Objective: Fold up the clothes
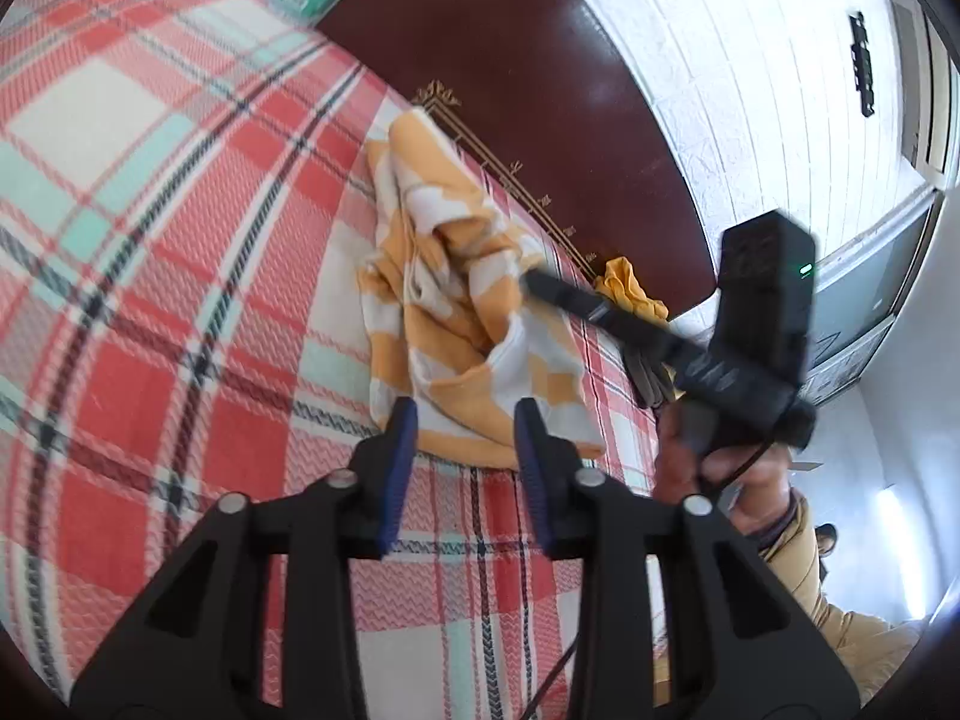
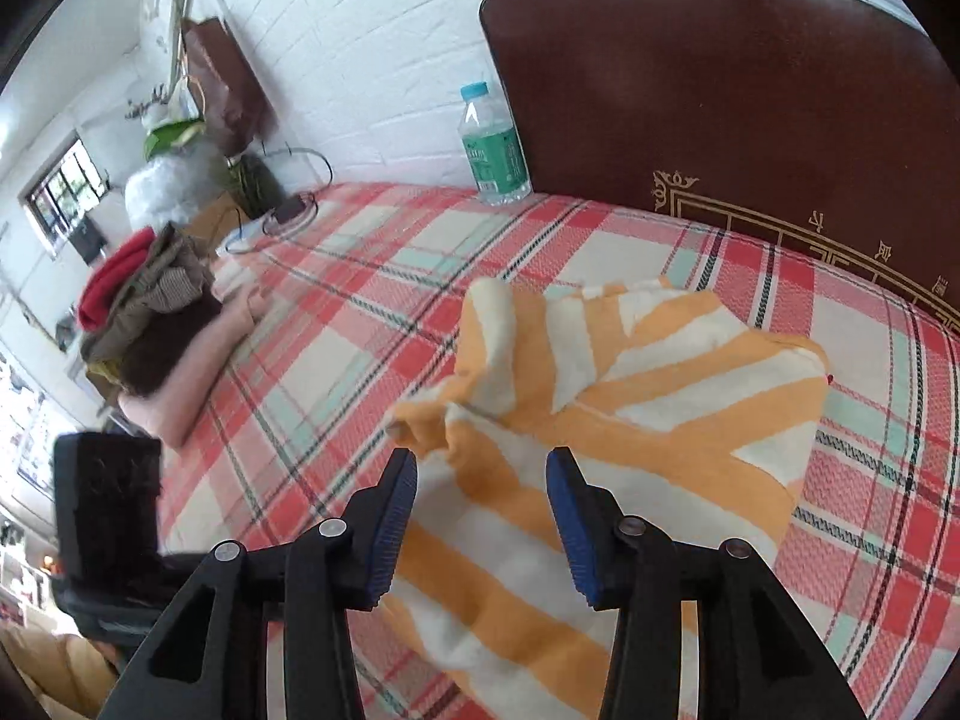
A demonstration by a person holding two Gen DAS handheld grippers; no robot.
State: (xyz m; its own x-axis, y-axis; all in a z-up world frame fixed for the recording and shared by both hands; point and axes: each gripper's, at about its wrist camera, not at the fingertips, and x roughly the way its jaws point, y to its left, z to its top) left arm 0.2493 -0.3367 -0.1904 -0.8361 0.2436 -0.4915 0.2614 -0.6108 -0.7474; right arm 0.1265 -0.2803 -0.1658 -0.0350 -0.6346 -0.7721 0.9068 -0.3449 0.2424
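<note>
- Left claw [image 1: 462, 420]: parted, gripping nothing, blue pads either side of the near hem of the striped garment [image 1: 456, 276], poised just above the bed [image 1: 180, 240].
- Striped garment: orange and white, crumpled in a loose heap on the plaid bedcover close to the dark headboard [image 1: 510, 60]; not yet spread flat, so judged early in the fold.
- Right claw [image 2: 483, 480]: likewise released and empty, pads straddling the near edge of the cloth, one bunched fold standing up just ahead of it.
- Best approach, as a judgement: take two separate corners or the shoulder seams, one per claw, single layer only; lift, draw apart and lay flat before any fold. Pinching the bunched middle likely to drag several layers and leave a twist.
- Worth keeping clear of the headboard side while spreading, with room toward the open plaid area.
- Seen only from the left wrist view: the right claw from outside with a thin black finger reaching into the heap, the hand holding it, and a second yellow garment [image 1: 630, 291] lying against the headboard, with something dark just beside it, unclear what.
- Seen only from the right wrist view: a water bottle [image 2: 495, 150] standing at the head of the bed, a pile of clothes [image 2: 144, 294] at the far left, and the flatter striped side of the garment.
</note>
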